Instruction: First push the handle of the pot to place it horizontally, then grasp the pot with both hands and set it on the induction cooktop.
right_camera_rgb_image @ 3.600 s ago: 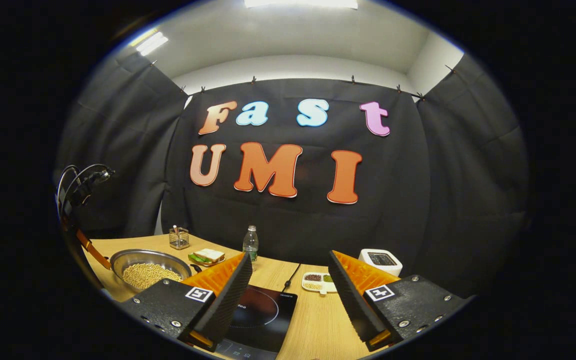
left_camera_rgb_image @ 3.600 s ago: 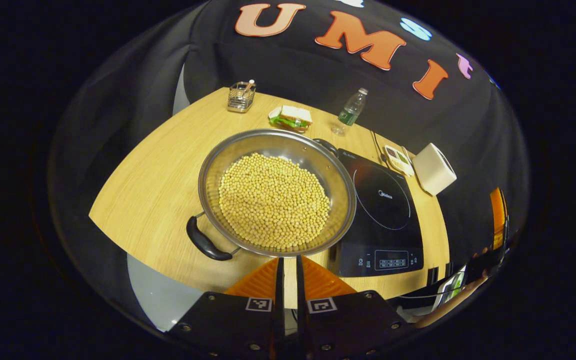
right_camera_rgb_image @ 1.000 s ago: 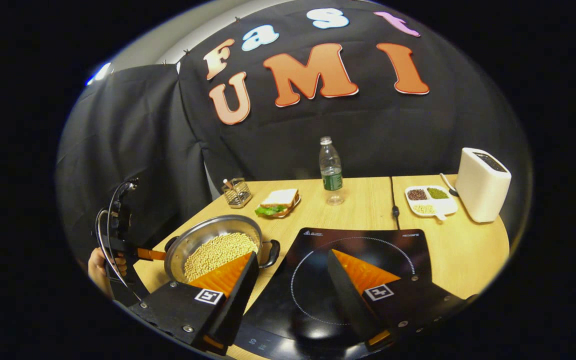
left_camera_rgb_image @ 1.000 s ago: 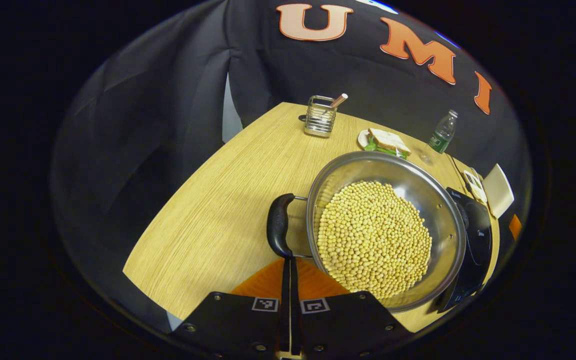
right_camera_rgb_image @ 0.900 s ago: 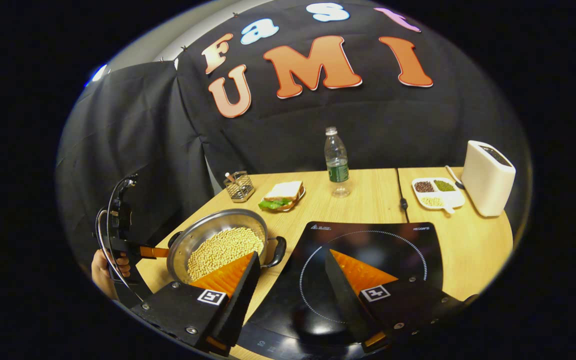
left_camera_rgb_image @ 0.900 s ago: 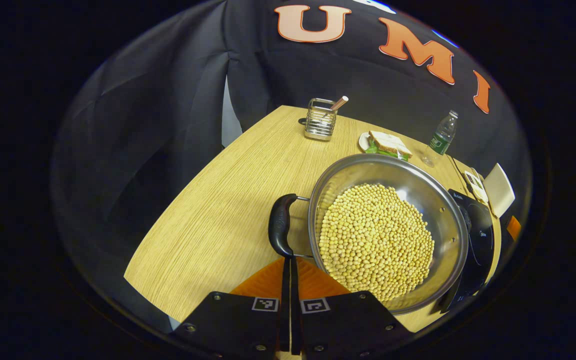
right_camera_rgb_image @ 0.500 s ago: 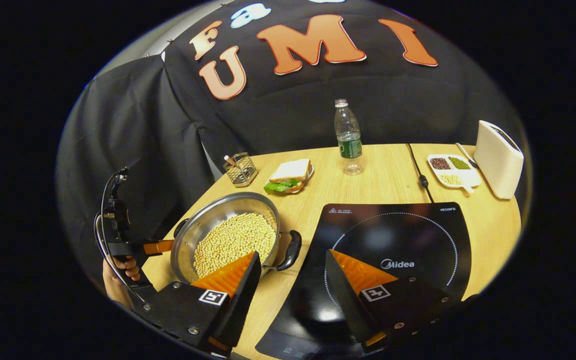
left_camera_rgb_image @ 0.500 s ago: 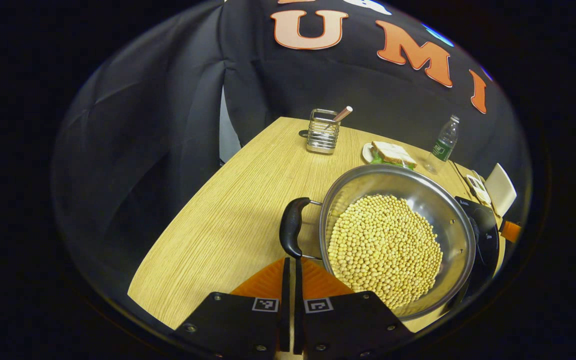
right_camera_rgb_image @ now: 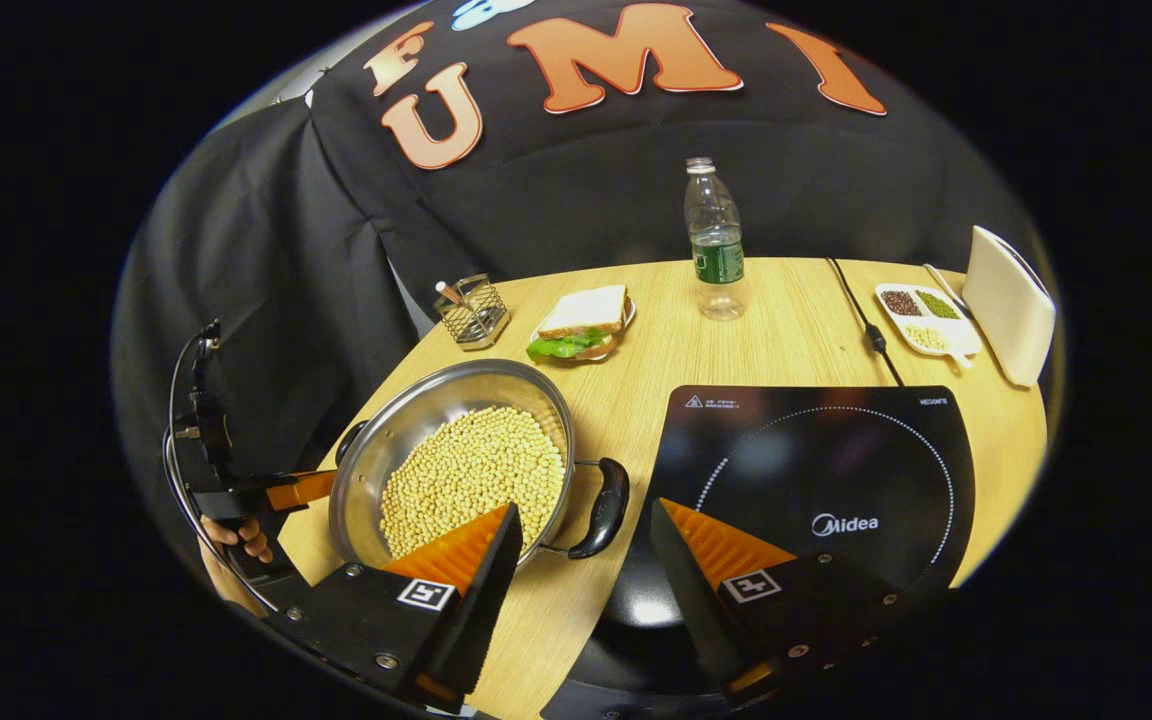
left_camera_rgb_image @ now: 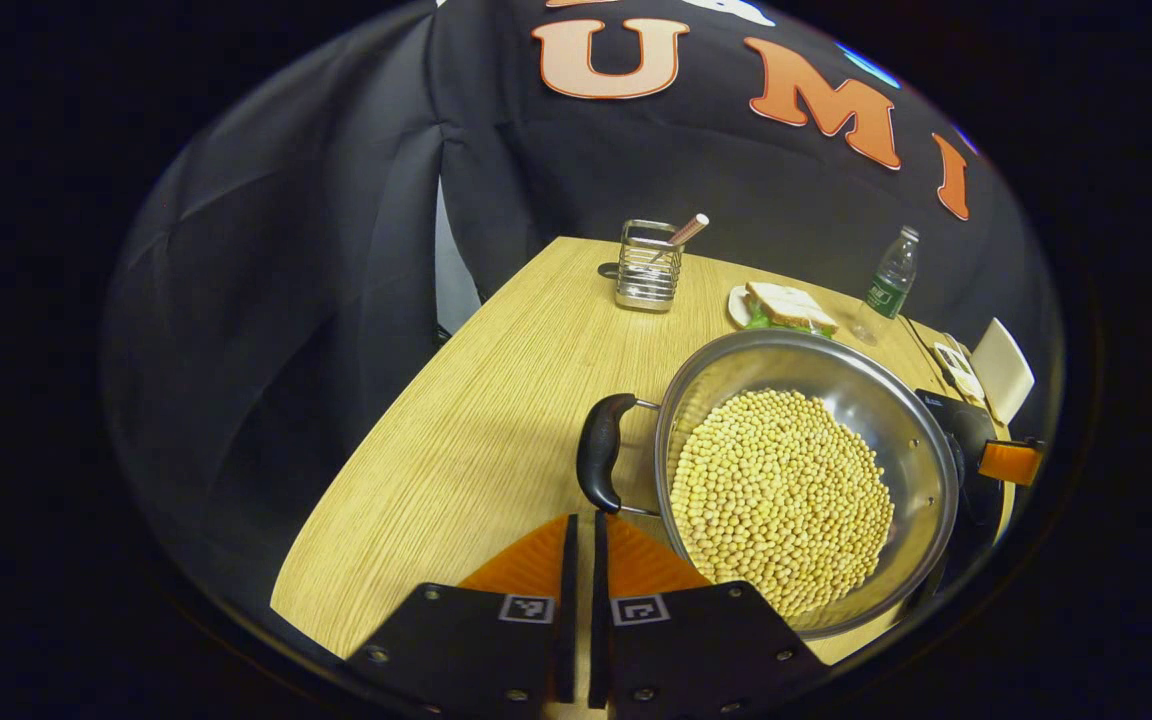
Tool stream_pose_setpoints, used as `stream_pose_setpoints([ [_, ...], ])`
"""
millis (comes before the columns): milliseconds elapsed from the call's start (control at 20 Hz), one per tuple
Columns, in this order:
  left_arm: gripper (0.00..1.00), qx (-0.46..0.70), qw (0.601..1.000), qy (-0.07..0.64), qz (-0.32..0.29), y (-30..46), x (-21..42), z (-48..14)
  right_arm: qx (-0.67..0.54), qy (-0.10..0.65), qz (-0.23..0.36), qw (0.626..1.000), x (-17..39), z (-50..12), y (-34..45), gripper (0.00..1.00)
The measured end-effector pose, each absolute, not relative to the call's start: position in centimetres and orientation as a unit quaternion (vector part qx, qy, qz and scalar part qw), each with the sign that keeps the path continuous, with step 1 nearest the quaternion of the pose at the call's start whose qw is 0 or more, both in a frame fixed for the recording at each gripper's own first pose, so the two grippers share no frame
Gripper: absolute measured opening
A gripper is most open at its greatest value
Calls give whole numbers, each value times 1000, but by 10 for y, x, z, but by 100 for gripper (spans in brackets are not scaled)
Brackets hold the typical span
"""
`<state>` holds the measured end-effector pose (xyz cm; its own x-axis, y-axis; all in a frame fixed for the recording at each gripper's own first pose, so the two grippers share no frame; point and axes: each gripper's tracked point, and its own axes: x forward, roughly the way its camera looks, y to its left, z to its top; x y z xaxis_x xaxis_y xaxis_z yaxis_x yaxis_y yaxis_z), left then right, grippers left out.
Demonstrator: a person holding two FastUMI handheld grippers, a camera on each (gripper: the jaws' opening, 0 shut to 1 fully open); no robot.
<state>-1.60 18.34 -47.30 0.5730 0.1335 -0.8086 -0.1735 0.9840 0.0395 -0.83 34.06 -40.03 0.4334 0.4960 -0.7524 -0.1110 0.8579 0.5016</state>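
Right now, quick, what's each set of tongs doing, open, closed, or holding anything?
Left tongs: closed, holding nothing, tips by the pot's black handle.
Right tongs: open, empty, above the cooktop.

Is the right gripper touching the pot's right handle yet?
Apart. In the right gripper view, the right gripper is open, and the handle sits between and beyond its fingers with bare table showing on both sides.
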Motion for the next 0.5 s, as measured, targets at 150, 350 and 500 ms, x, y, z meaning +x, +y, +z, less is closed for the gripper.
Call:
stream_pose_setpoints([
  [150, 38, -15, 895, 438, 85, 190, -16, -447, 201, 514, 175, 815, -2, -407, 343, 82],
  [350, 77, -31, 917, 390, 78, 196, 4, -403, 204, 532, 182, 801, 1, -414, 352, 80],
  [500, 87, -40, 925, 370, 76, 200, 20, -374, 198, 543, 179, 796, 2, -417, 360, 80],
])
